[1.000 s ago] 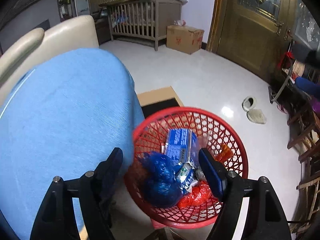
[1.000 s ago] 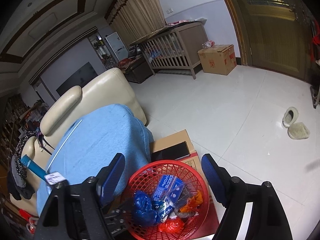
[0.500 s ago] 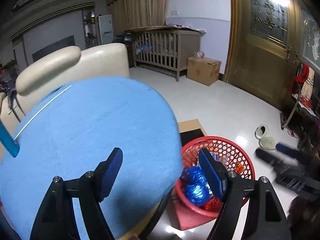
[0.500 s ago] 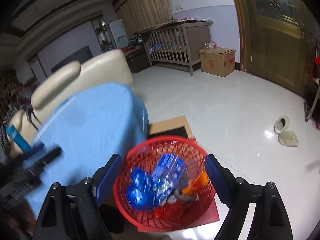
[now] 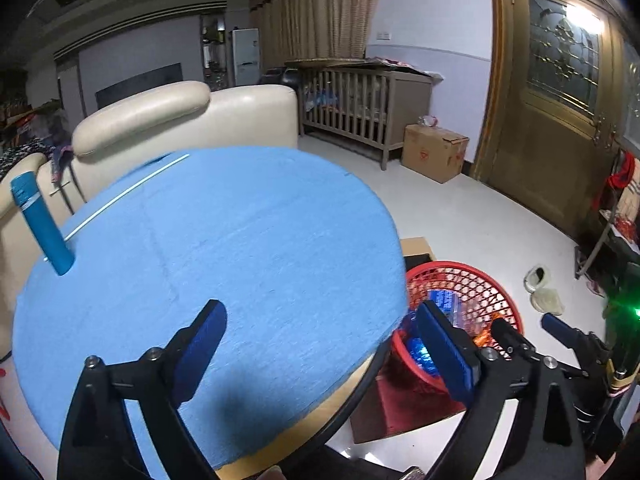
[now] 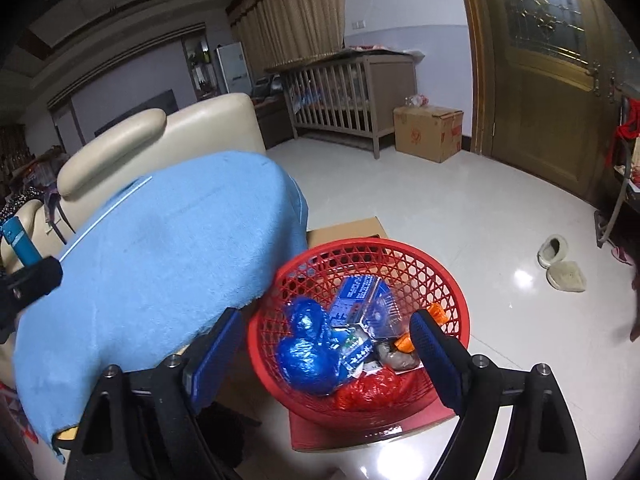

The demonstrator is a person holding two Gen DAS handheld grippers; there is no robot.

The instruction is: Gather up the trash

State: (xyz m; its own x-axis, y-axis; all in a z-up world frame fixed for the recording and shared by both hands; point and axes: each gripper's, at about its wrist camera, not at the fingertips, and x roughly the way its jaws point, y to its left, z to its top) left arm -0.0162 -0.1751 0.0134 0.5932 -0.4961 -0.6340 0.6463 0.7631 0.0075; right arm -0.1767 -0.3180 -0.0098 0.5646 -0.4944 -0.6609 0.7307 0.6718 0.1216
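Observation:
My left gripper (image 5: 324, 348) hovers over the round table's blue cloth (image 5: 240, 240), jaws opening with nothing between them. On the cloth stand a blue tube (image 5: 40, 224) and a thin white stick (image 5: 128, 192). My right gripper (image 6: 326, 356) hangs over the red basket (image 6: 452, 280) on the floor beside the table. Its jaws are opening and hold nothing. The basket holds a crumpled blue bag (image 6: 308, 348), a blue packet (image 6: 360, 300), a red bag (image 6: 372, 388) and orange scraps (image 6: 404, 340). The left wrist view also shows the basket (image 5: 500, 296) and the right gripper (image 5: 534, 332).
A cream sofa (image 5: 180, 120) stands behind the table. A wooden crib (image 6: 340, 92) and a cardboard box (image 6: 428, 132) are by the far wall, next to a wooden door (image 6: 540, 100). Slippers (image 6: 560, 264) lie on the white floor. Flat cardboard (image 6: 348, 228) lies under the basket.
The left gripper has lifted away from the basket and swung over the table, its jaws wider. The right gripper has come down closer over the basket, jaws also wider.

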